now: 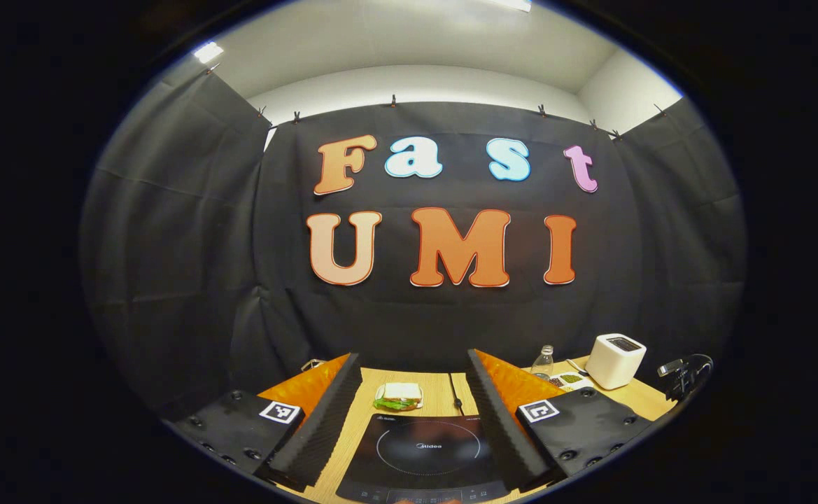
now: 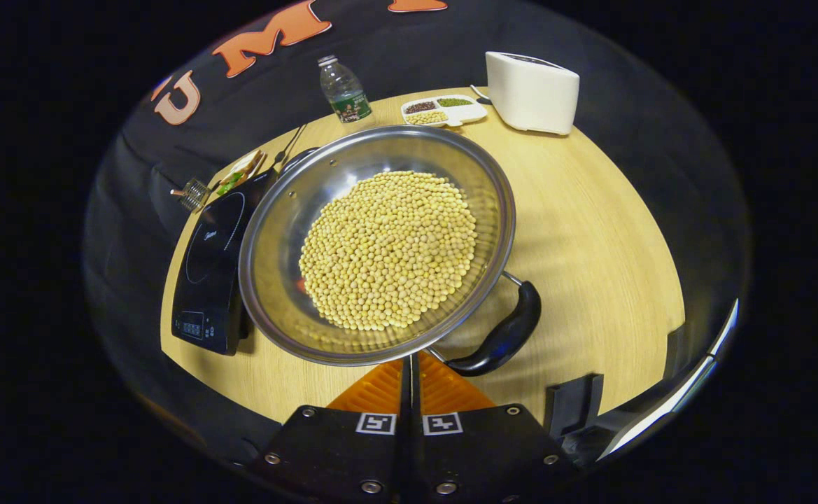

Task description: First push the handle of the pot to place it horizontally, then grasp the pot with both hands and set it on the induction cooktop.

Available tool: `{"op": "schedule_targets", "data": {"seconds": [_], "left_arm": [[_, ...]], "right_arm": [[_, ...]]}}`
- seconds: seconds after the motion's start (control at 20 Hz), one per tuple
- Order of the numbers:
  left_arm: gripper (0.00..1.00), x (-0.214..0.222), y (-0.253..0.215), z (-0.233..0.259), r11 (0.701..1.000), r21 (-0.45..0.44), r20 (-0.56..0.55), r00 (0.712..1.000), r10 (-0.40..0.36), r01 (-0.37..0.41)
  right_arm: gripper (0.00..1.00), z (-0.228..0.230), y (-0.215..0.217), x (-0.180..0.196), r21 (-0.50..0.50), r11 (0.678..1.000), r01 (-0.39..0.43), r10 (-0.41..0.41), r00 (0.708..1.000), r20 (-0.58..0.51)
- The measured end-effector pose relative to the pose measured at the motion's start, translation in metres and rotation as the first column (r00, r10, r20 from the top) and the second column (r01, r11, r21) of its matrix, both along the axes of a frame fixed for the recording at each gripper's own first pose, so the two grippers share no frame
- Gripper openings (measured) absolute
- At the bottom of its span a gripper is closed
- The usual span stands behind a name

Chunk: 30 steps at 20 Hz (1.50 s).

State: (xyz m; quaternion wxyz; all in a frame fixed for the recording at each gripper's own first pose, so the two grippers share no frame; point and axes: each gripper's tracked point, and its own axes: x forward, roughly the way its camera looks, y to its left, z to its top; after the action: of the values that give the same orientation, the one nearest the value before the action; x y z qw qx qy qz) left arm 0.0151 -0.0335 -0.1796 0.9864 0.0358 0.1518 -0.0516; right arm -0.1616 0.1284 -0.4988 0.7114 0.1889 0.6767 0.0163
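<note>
The right claw [image 2: 409, 374] is closed, fingers together, its tips at the near rim of the steel pot [image 2: 290, 231], beside the black handle [image 2: 503, 336]. The pot, full of soybeans [image 2: 389, 248], sits on the counter [image 2: 590, 231], overlapping the induction cooktop [image 2: 209, 259]. The left claw [image 1: 414, 413] hangs open above that cooktop [image 1: 426, 448]. Farther back stand a sandwich [image 1: 399, 395], bottle [image 2: 344, 91] and toaster [image 2: 531, 91].
</note>
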Motion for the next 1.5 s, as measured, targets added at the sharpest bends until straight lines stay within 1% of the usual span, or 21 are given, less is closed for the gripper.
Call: {"op": "schedule_targets", "data": {"seconds": [0.15, 0.35, 0.5, 0.65, 0.7, 0.75, 0.85, 1.0, 1.25, 1.5], "left_arm": [[0.99, -0.002, 0.004, -0.001, 1.0, 0.014, 0.015, 1.0, 0.01, -0.01], [0.98, -0.002, 0.005, -0.008, 1.0, 0.007, 0.001, 1.0, 0.003, -0.003], [0.99, -0.003, 0.005, -0.008, 1.0, -0.002, -0.003, 1.0, 0.001, -0.001], [0.97, -0.004, 0.005, -0.009, 1.0, 0.006, -0.006, 1.0, -0.003, 0.003], [0.97, -0.004, 0.007, -0.009, 1.0, 0.014, -0.006, 1.0, 0.001, -0.001], [0.98, -0.005, 0.007, -0.009, 1.0, 0.019, -0.004, 1.0, 0.003, -0.003], [0.97, -0.006, 0.008, -0.01, 1.0, 0.021, -0.005, 1.0, 0.004, -0.004], [0.98, -0.007, 0.011, -0.013, 1.0, 0.019, -0.012, 1.0, 0.01, -0.01], [0.97, -0.01, 0.014, -0.022, 1.0, 0.014, -0.034, 0.999, 0.01, -0.009], [0.97, -0.007, 0.01, -0.039, 1.0, 0.007, -0.07, 0.998, -0.007, 0.008]], "right_arm": [[0.0, -0.008, -0.018, 0.008, -0.067, 0.998, -0.001, 0.002, 1.0, 0.016], [0.0, -0.011, -0.029, 0.014, -0.089, 0.996, 0.018, -0.017, 1.0, 0.008], [0.0, -0.017, -0.044, 0.022, -0.152, 0.988, 0.016, -0.013, 1.0, 0.024], [0.0, -0.023, -0.054, 0.027, -0.158, 0.987, 0.035, -0.033, 0.999, 0.013], [0.0, -0.03, -0.065, 0.027, -0.189, 0.982, 0.029, -0.029, 1.0, 0.003], [0.0, -0.036, -0.073, 0.028, -0.206, 0.978, 0.041, -0.044, 0.999, -0.007], [0.01, -0.037, -0.074, 0.032, -0.18, 0.981, 0.077, -0.083, 0.996, -0.03], [0.01, -0.043, -0.079, 0.04, -0.184, 0.978, 0.095, -0.101, 0.995, -0.027], [0.01, -0.052, -0.089, 0.058, -0.183, 0.972, 0.147, -0.155, 0.987, -0.032], [0.01, -0.063, -0.102, 0.077, -0.22, 0.963, 0.156, -0.165, 0.986, -0.025]]}}
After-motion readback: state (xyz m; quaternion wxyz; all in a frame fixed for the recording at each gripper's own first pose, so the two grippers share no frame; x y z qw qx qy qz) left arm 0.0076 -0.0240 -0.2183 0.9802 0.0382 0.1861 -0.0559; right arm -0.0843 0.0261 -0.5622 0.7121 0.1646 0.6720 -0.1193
